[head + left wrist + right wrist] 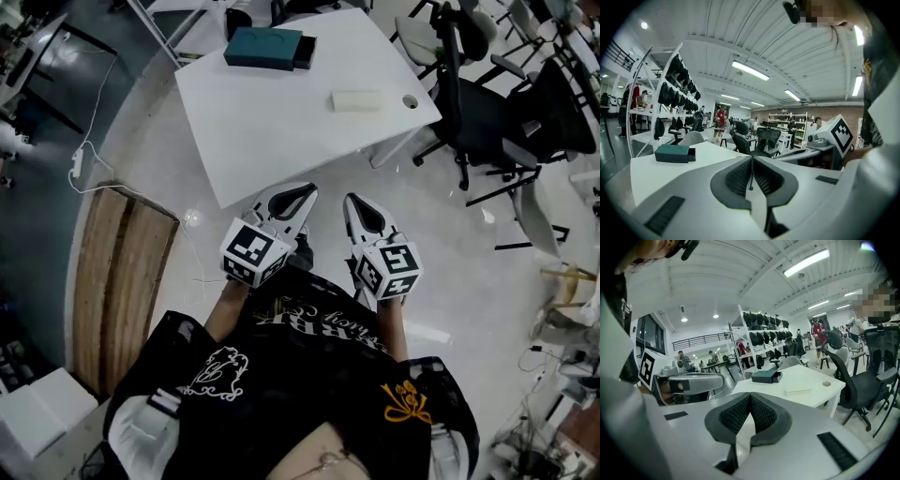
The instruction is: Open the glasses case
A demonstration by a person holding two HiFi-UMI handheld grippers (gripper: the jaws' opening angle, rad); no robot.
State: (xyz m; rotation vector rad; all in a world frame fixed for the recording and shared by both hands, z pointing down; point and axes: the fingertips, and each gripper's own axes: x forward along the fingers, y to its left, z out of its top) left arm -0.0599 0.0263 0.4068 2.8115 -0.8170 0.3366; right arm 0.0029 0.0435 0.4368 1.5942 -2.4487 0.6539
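A teal box-shaped case (267, 47) with a dark end lies at the far left of the white table (281, 122). A flat cream block (356, 100) lies nearer the table's right edge. Both grippers hover side by side over the floor, short of the table's near edge. My left gripper (305, 195) is shut with nothing between its pads, and so is my right gripper (361, 208). The left gripper view shows the shut left gripper (751, 161) and the case (672, 153) far ahead to the left. In the right gripper view the right gripper (750, 401) is shut, with the case (765, 376) and the block (798, 391) beyond.
Black office chairs (478, 103) stand right of the table. A wooden board (122, 272) lies on the floor at the left, with a white cable beside it. The table has a round hole (410, 100) near its right corner. Racks of black bags (764, 338) stand behind.
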